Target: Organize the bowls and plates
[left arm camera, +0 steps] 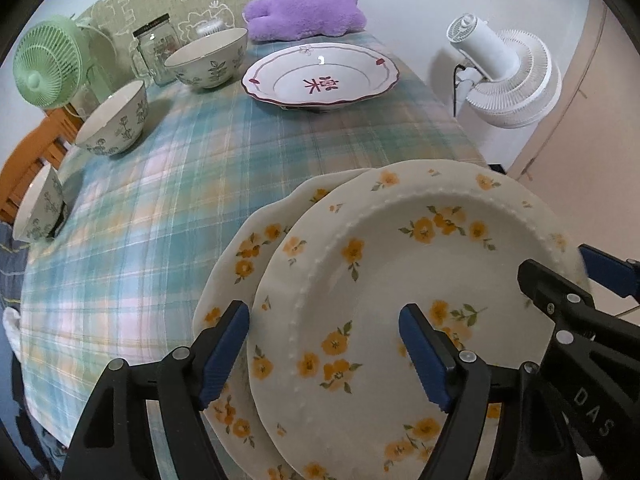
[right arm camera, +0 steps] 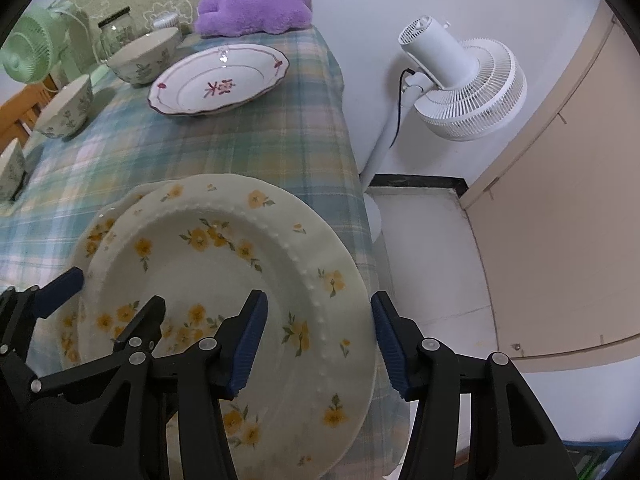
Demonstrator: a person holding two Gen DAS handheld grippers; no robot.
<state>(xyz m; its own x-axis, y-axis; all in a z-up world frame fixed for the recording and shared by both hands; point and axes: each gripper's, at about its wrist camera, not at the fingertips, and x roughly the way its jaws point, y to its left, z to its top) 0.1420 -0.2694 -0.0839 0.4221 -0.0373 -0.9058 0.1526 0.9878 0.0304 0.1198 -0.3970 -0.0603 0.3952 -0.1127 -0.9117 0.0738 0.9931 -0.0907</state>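
A plaid tablecloth (left arm camera: 168,200) in blue, green and pink is covering the table and filling most of both views. The white pedestal fan (right arm camera: 460,80) is standing on the floor past the table's right edge; only the right wrist view is showing its pole and the pale tiled floor (right arm camera: 432,272) beneath, while only the left wrist view is showing the glass jar (left arm camera: 156,50) clearly beside the green desk fan (left arm camera: 44,66) at the far left. A purple plush toy (left arm camera: 304,12) is lying at the far edge.

Two yellow-flowered plates are sitting stacked at the near right corner, the top plate (left arm camera: 400,300) resting offset to the right on the lower plate (left arm camera: 240,264); both are holding nothing. A red-trimmed scalloped plate (left arm camera: 320,76), also bare, is sitting far and centre. Three leaf-patterned bowls are lining the left side: far (left arm camera: 208,60), middle (left arm camera: 114,120), near (left arm camera: 38,204); what their insides show is bare.

The left gripper (left arm camera: 324,344) is hovering wide open, straddling the top plate's left rim without gripping it. The right gripper (right arm camera: 320,340) is likewise gaping open across that plate's right rim, gripping nothing.
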